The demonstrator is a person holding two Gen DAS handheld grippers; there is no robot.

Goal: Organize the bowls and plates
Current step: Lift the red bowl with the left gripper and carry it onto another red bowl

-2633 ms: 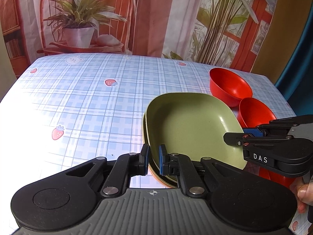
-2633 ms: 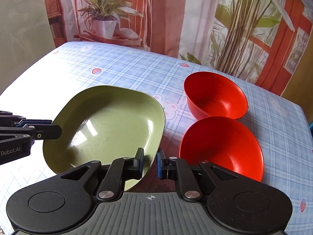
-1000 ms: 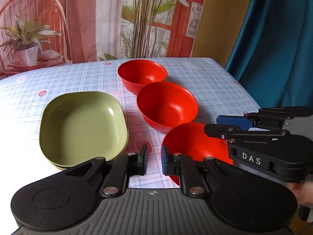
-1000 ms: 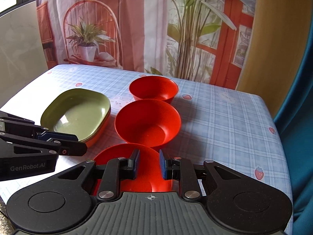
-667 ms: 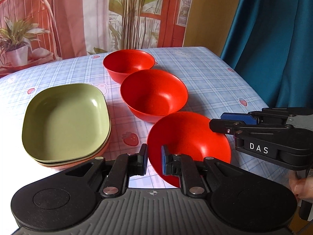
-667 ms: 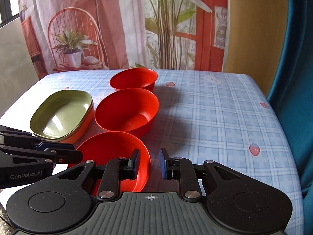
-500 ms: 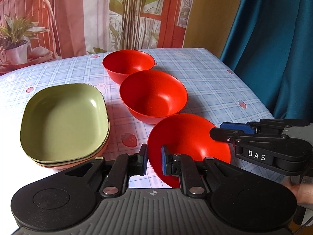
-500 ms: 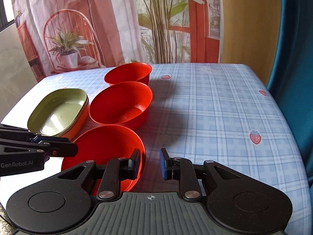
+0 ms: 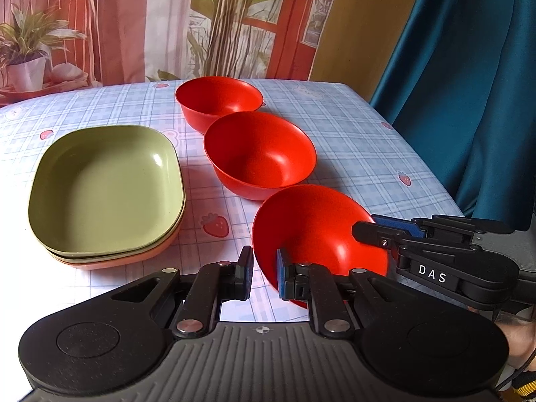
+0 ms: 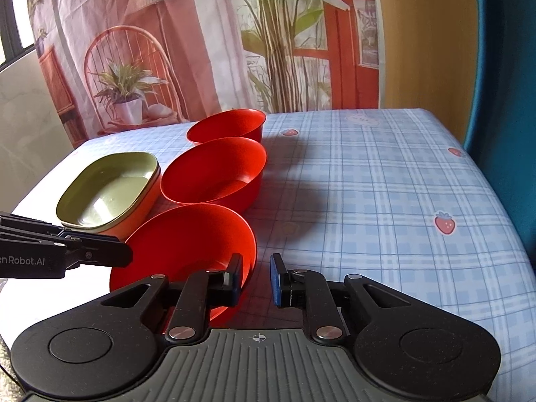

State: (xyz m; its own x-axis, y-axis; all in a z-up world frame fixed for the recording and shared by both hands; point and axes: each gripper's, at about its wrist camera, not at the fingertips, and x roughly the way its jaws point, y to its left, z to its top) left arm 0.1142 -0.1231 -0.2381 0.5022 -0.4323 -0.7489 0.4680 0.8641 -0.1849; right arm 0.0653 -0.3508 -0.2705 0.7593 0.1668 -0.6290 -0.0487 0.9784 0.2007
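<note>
On the checked tablecloth, three red bowls are set in a line running away from the cameras. The far bowl and the middle bowl stand just beside each other. The nearest bowl is found between the two grippers. A plate stack, green on top and orange at the bottom, lies to the left of the bowls.

In the right wrist view, the right gripper is seen astride the nearest bowl's rim, one finger inside and one outside. Its jaws are closing, and cloth is visible between the rim and the outer pad, so no pressure is confirmed.

In the left wrist view, the left gripper is seen with its jaws drawn nearly together. The bowl's left rim appears in the gap, but a grip on it cannot be confirmed. Only this view shows the separate layers of the stack and part of a hand behind the right gripper. Only the right wrist view shows the left gripper's tip against the bowl's left edge.
</note>
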